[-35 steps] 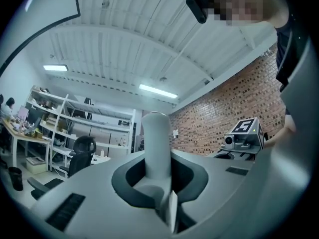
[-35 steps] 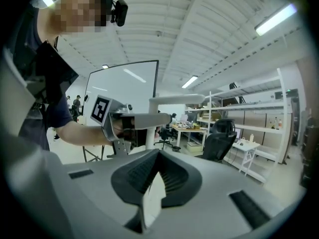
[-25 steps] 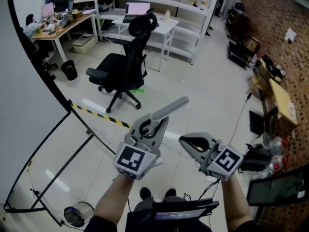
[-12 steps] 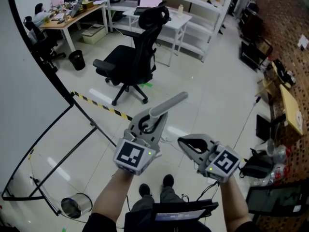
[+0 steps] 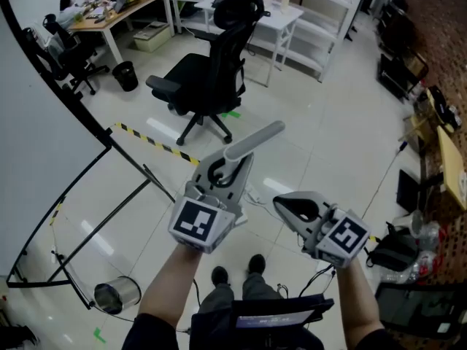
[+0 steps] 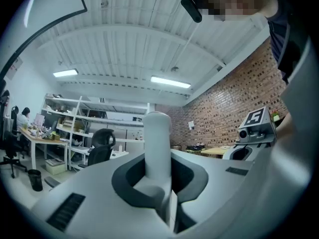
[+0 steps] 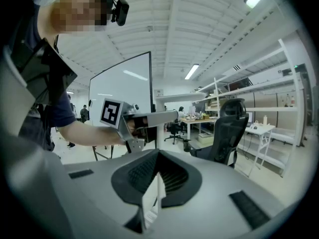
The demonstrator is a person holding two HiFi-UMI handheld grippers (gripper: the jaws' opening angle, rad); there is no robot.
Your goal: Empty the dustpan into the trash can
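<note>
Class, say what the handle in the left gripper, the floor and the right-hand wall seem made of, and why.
Handle: probably matte grey plastic, smooth, no glint.
Floor: glossy pale tile, likely; it mirrors ceiling lights.
Wall: bare red-brown brick; mortar courses show.

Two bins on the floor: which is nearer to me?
The shiny metal bin at lower left of the head view, near your feet. The black bin stands far off beside the desk.
</note>
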